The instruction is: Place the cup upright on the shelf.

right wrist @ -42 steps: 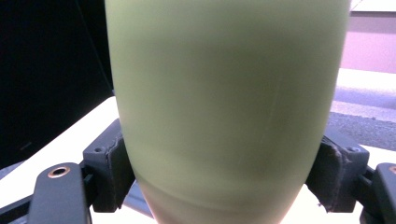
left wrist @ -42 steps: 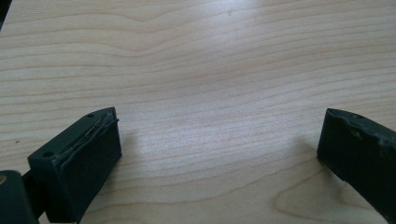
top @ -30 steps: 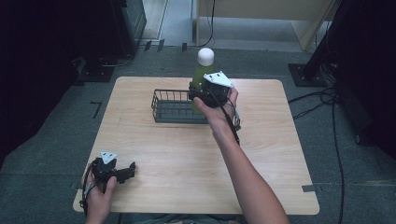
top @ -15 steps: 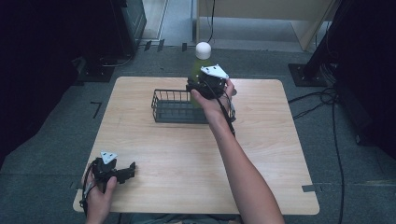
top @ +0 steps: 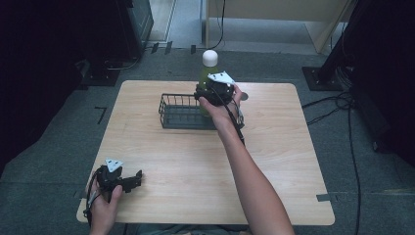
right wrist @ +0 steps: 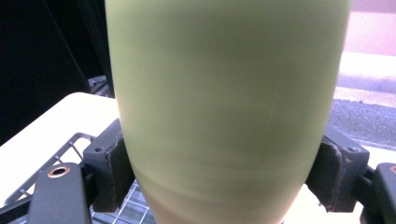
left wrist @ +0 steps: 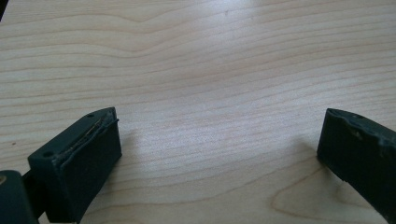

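— Where is the pale green bottle with a white cap [top: 207, 68]?
— Clamped upright between the right gripper [top: 213, 93]'s jaws, above the dark wire basket [top: 182, 111]'s far right end.
— And the left gripper [top: 128, 180]?
— Jaws spread wide, empty, low over the light wooden table [top: 274, 161].

Right arm stretched far forward, its tool [top: 211, 94] raised, jaws clamped either side of what it carries. Left hand [top: 103, 203] sits back near the body, its tool [top: 128, 180] low, jaws spread wide.
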### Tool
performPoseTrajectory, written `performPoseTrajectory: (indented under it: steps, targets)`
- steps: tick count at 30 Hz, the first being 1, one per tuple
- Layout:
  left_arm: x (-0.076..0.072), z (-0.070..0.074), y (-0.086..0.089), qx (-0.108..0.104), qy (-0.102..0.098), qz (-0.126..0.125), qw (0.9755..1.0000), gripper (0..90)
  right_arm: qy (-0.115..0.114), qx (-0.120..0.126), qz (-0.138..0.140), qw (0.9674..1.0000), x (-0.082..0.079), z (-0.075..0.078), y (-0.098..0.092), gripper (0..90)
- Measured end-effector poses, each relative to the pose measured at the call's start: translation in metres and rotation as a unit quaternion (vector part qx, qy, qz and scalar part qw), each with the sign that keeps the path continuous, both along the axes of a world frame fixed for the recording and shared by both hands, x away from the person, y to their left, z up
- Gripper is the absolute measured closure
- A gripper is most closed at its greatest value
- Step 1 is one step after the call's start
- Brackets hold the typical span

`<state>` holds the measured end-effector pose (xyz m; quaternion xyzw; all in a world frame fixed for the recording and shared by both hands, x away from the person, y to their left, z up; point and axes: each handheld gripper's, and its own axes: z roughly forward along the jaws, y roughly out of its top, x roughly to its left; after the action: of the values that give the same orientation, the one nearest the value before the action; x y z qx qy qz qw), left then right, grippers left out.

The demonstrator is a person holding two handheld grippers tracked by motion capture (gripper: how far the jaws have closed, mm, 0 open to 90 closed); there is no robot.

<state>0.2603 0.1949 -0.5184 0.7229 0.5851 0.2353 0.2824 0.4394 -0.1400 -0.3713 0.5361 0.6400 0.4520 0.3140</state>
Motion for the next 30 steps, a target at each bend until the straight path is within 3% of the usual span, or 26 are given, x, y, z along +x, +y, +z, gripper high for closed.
performPoseTrajectory:
  steps: [12,23,30]
  targets:
    - [0.0,0.0,0.0,0.001,0.0,-0.001,1.0,0.0,0.004,-0.008,0.0,1.0,0.002,-0.016,-0.005,20.8]
    - [0.0,0.0,0.0,0.001,0.001,-0.002,1.0,0.0,0.006,-0.001,0.014,0.9999,-0.002,-0.017,-0.009,19.6]
    - [0.0,0.0,0.0,0.001,0.0,-0.002,1.0,0.0,0.017,-0.004,0.026,0.9995,-0.005,-0.016,-0.012,12.1]
